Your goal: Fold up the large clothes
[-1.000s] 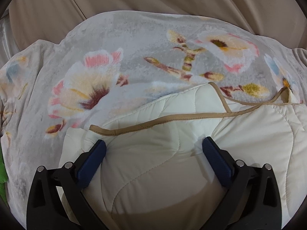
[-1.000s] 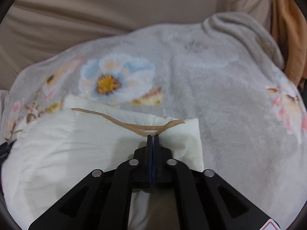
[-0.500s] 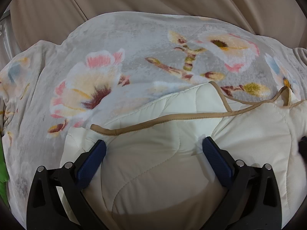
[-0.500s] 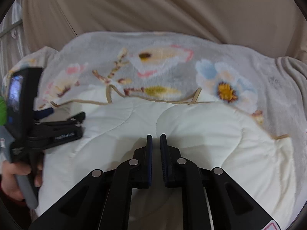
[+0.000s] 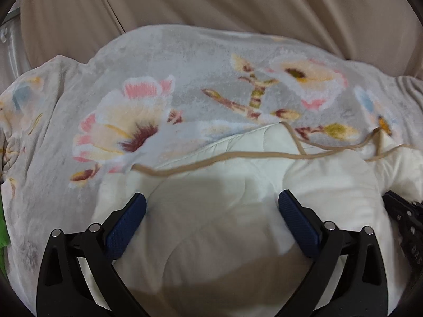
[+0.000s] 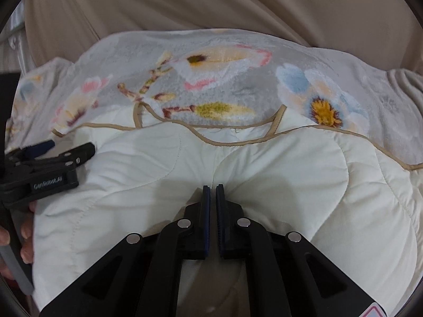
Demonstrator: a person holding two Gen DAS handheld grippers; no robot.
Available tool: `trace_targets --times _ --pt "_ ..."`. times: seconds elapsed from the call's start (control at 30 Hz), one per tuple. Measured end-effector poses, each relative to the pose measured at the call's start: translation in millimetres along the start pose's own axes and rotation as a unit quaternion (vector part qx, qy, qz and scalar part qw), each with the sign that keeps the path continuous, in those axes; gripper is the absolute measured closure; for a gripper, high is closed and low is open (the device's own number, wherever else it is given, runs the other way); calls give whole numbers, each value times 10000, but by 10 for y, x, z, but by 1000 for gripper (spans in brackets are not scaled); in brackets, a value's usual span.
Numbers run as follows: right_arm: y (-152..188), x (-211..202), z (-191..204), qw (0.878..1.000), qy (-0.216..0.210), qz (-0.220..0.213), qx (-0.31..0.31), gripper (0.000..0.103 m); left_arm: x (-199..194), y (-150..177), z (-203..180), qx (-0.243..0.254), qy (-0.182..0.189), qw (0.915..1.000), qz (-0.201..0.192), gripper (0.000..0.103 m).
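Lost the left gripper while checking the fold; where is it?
In the right wrist view, the left gripper sits at the left edge, over the cream quilted garment, below the floral blanket.

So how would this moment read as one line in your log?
item: cream quilted garment on grey floral fleece blanket | left gripper: open above garment | right gripper: jaws just closing, nearly shut, nothing visibly between

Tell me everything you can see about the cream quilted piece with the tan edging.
The cream quilted piece looks like soft padded fabric, stitched in curved lines and edged with tan binding. It lies folded in puffy, overlapping layers on a grey floral blanket, in front of a beige backdrop. The left gripper is open just over its near part. The right gripper, nearly shut, sits at its middle crease; whether it pinches fabric is unclear.
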State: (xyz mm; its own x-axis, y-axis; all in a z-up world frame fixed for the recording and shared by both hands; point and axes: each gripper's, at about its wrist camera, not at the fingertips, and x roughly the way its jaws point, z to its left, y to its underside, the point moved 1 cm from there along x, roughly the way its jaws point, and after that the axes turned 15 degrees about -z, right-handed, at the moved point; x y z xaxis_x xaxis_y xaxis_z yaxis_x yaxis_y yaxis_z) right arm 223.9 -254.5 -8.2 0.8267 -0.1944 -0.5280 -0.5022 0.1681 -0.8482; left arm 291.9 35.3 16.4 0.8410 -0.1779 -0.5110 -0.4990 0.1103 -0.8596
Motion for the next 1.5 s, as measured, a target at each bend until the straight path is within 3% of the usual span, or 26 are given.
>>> trace_targets --times 0.1,0.2,0.3,0.37,0.47,0.5,0.7,0.83,0.9,0.97,1.03,1.07,1.23,1.37,1.5 --pt "-78 -299 17 9987 -378 -164 303 93 -485 23 120 -32 218 9993 -301 5" --pt "-97 -526 185 9974 -671 -206 186 93 -849 95 306 -50 52 9990 -440 5" --pt "39 -475 320 9966 -819 12 89 93 -1051 270 552 -495 282 9980 -273 5" --pt "161 -352 345 9970 -756 94 100 94 -1060 427 683 -803 427 9959 3 5" --pt "245 -281 341 9964 -838 0 122 95 -1045 677 884 -948 7 9954 167 5" --pt "259 -275 342 9962 -861 -34 95 95 -1038 740 928 -1028 21 9945 198 5" --pt "313 -259 377 9962 -857 -141 -47 95 -870 862 920 -1561 685 9844 441 5" --pt "324 -260 377 9959 -889 -182 -9 95 -745 855 873 -1841 743 9788 501 5" --pt "327 -263 375 9958 -895 -207 -4 95 -743 791 860 -1958 845 9758 487 13" --pt "318 -278 364 9955 -916 -223 31 95 -848 689 804 -1813 894 9787 372 50" --pt "285 -322 312 9950 -945 -208 255 95 -973 584 762 -1605 805 9835 214 75" --pt "264 -379 255 9939 -980 -199 460 95 -1038 529 753 -1567 837 9840 144 80" --pt "235 -721 40 9924 -965 -68 761 95 -1534 212 595 -1292 1153 9840 -426 84" --pt "399 -945 -110 9905 -1107 52 814 95 -1890 -34 313 -1081 1552 9781 -873 84" --pt "612 -887 -106 9904 -1140 239 747 100 -2071 -218 -55 -842 1979 9701 -1126 84"
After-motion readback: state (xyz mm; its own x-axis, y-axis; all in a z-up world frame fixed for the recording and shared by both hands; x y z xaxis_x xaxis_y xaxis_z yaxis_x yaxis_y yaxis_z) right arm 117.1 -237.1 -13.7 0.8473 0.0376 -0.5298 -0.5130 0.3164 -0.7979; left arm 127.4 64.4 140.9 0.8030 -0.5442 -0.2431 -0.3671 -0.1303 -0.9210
